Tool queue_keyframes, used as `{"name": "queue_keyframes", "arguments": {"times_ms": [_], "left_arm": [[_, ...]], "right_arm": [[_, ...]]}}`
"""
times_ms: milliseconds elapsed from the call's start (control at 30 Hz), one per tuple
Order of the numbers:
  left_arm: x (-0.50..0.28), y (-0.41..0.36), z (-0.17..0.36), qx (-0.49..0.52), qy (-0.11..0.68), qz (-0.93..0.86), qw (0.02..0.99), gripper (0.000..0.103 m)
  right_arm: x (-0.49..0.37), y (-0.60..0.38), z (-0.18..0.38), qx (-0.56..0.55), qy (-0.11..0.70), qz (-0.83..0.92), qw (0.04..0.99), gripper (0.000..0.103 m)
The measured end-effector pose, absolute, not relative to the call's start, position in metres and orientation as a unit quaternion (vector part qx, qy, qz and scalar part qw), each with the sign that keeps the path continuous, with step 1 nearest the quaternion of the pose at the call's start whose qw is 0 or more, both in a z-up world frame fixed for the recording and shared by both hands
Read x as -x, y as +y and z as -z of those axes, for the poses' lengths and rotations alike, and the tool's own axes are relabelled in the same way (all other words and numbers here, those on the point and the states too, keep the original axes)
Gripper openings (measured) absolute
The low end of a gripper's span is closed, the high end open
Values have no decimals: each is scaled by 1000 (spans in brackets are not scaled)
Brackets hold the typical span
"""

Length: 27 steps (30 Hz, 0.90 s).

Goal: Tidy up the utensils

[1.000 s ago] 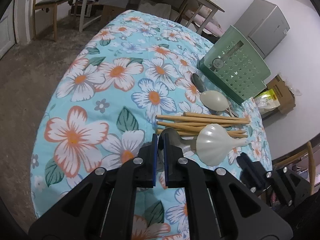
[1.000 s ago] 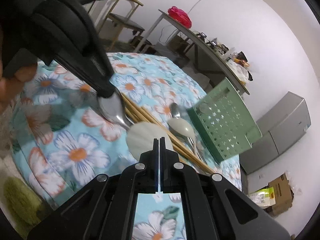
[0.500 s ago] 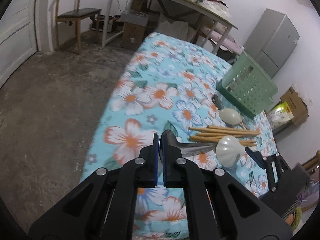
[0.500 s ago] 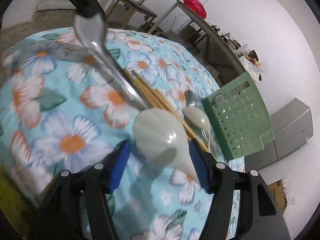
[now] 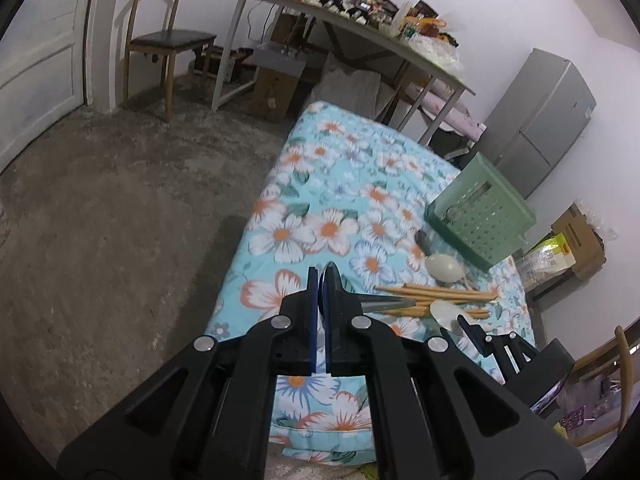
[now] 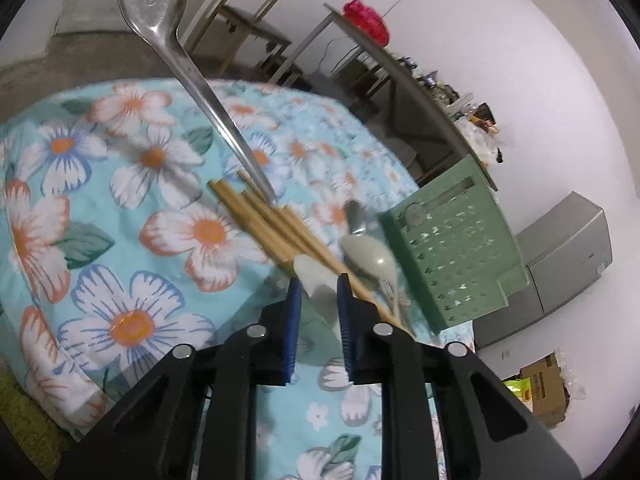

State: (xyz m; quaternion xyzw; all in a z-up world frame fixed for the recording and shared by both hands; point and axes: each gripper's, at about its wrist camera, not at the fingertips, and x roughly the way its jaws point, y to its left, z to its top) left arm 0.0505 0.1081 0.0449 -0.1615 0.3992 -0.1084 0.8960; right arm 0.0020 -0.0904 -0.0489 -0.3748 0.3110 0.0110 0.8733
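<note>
Floral blue quilt-covered table (image 6: pixel 132 240), beside green perforated plastic basket (image 6: pixel 452 256): pale plastic shell-shaped spoon (image 6: pixel 320 280), light, slippery; right gripper (image 6: pixel 318 292) has just been closing on its handle. Left gripper (image 5: pixel 319 280) clamps steel ladle (image 6: pixel 180 56), lifted.

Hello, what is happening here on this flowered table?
A person is sorting utensils with two handheld grippers. The left gripper is shut on a metal spoon, held up above the table. The right gripper has just been closing around a white scoop. Chopsticks and another spoon lie beside the green basket.
</note>
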Motion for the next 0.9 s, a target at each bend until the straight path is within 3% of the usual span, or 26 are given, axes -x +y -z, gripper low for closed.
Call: {"name": "queue_keyframes", "arguments": {"times_ms": [233,467,633,900], "left_arm": [[-62,100,-94,171,344,144,912,1],[-114,35,-147,130,265,205,933,1],[-150,-37,-168,25,217,200,955,1],[-177,-128,-152,-144,223,191,945,1]], "right_arm": [[2,-121,-1,306,271,-1,913,10],[-9,-183,-54,172,258,15,951,6],[-13,-225,-78,97,249,22,964,2],[-19,-286,-100,3,234,21,972,2]]}}
